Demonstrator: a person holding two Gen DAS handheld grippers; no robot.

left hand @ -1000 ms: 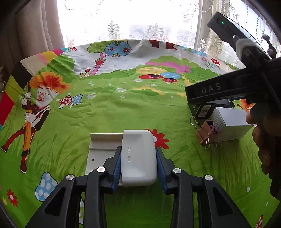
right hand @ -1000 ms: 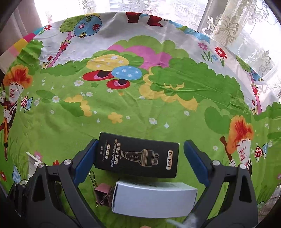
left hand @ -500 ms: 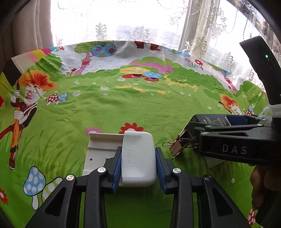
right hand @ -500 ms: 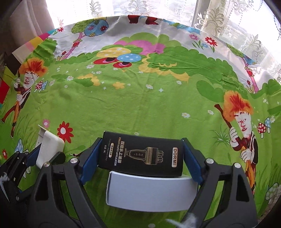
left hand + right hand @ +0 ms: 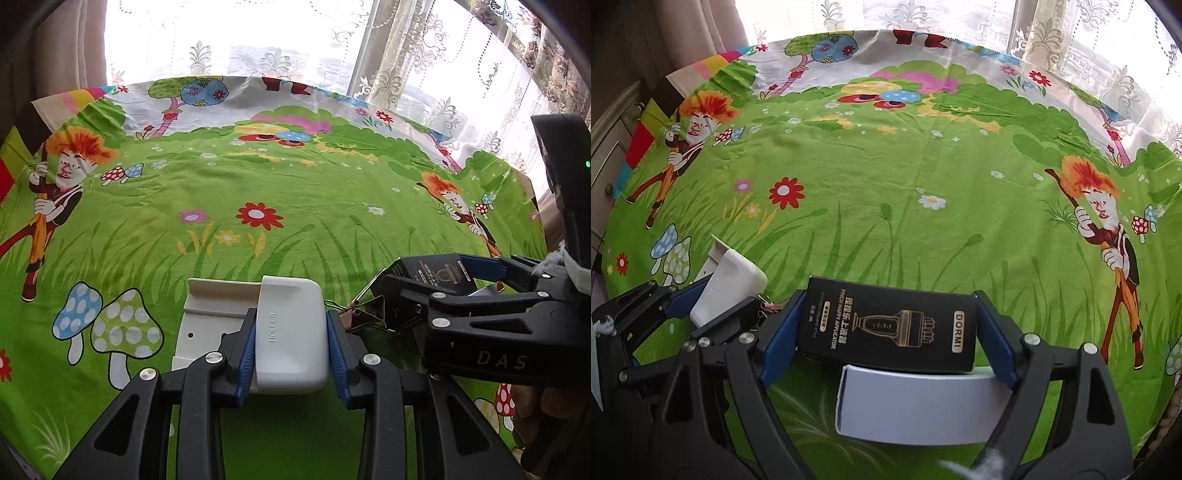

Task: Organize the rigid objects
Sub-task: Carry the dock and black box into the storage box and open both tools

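White holder (image 5: 291, 334) clamped in left tongs (image 5: 290, 350); right tongs (image 5: 888, 332), angled down, grip black box (image 5: 890, 328) alongside.

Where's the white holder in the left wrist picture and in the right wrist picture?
Left wrist: white holder bottom centre, clamped in the left hand-held gripper.
Right wrist: white holder at lower left edge.
Shared landmark: black DORMI box to its right.

We've got the white holder (image 5: 291, 339) clamped upright off the green cloth (image 5: 258, 177) — black DORMI box (image 5: 890, 328) just right of it, white box (image 5: 919, 406) tucked under that, rose-gold binder clip (image 5: 364, 314) squeezed between holder and black box.
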